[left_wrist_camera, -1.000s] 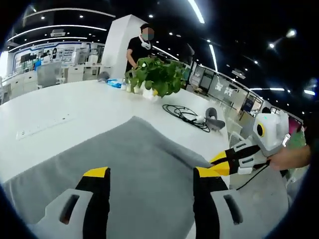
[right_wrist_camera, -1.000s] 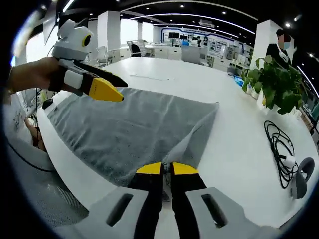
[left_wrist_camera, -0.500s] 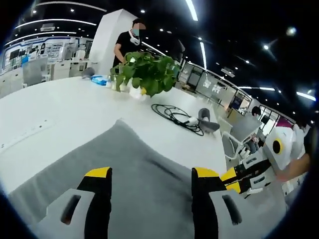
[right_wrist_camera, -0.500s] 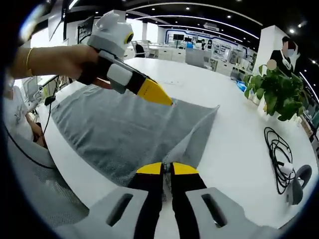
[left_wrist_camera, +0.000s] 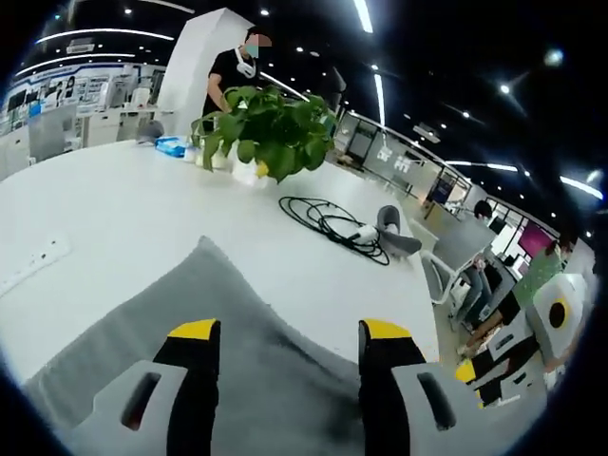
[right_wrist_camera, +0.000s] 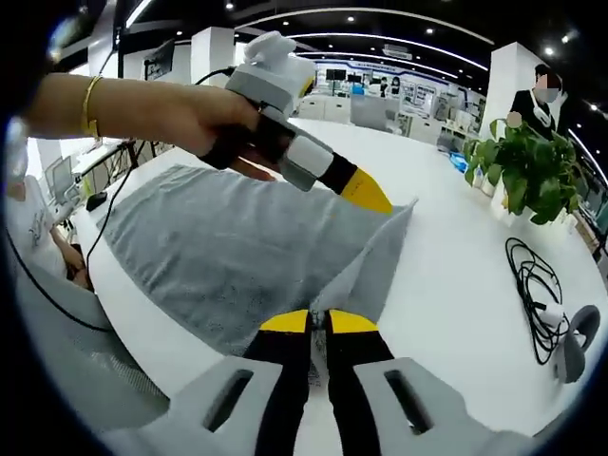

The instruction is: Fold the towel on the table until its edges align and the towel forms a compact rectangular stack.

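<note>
A grey towel (right_wrist_camera: pixel 218 247) lies spread on the white table (right_wrist_camera: pixel 456 285), with a raised ridge running from its far corner to my right gripper (right_wrist_camera: pixel 318 321). That gripper is shut on the towel's near edge. A hand holds my left gripper (right_wrist_camera: pixel 369 193) low over the towel, just short of the far corner. In the left gripper view its jaws stand apart, so my left gripper (left_wrist_camera: pixel 290 330) is open with only the towel (left_wrist_camera: pixel 228 285) under it. That towel corner points away over the table (left_wrist_camera: pixel 114 204). My right gripper (left_wrist_camera: pixel 470 372) shows at the lower right there.
A potted plant (left_wrist_camera: pixel 261 133) (right_wrist_camera: pixel 532 171) stands at the back with a person (left_wrist_camera: pixel 233 71) behind it. A coiled black cable (left_wrist_camera: pixel 332 223) (right_wrist_camera: pixel 532 285) and a grey device (left_wrist_camera: pixel 394 233) lie beyond the towel. A power strip (left_wrist_camera: pixel 28 266) lies to the left.
My left gripper has travelled across the towel from its near-left side to the far corner, still open. The right gripper has stayed shut on the near edge.
</note>
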Demonstrator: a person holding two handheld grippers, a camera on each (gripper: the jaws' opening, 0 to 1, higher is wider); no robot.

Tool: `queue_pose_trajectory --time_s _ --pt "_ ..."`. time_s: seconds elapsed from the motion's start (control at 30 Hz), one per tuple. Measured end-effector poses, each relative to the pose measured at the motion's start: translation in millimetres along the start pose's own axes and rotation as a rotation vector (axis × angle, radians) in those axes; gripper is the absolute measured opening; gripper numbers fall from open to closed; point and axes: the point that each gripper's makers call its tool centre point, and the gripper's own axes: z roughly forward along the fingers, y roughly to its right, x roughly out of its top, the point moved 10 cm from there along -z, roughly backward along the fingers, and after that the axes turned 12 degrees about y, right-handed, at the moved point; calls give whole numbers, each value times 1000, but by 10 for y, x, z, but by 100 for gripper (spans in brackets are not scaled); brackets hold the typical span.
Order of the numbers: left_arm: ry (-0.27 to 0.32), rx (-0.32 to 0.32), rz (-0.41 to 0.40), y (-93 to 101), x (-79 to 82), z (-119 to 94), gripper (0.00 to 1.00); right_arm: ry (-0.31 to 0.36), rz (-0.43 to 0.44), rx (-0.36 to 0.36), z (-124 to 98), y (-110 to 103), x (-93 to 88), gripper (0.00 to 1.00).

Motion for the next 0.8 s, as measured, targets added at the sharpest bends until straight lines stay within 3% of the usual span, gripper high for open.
queue_pose_trajectory --time_s 0.13,0.23,0.37,0.6,0.73,0.77,0.8 --pt "-31 17 9 -69 -6 166 57 8 29 9 16 39 -34 3" --pt "-29 -16 -23 -64 -32 288 56 14 28 10 11 38 -42 3" --pt "-108 -12 24 -108 -69 485 53 32 41 7 -19 32 -35 3" --pt "-124 35 -8 -185 -115 712 48 35 65 -11 -80 95 -57 3" --pt "-103 62 -57 -215 -84 819 41 35 75 -15 -89 94 -55 3" --pt "-115 66 -45 -202 -90 834 38 36 77 -13 -85 93 -55 3" --pt "-184 81 -16 -206 -111 829 35 48 75 -3 -72 90 -51 3"
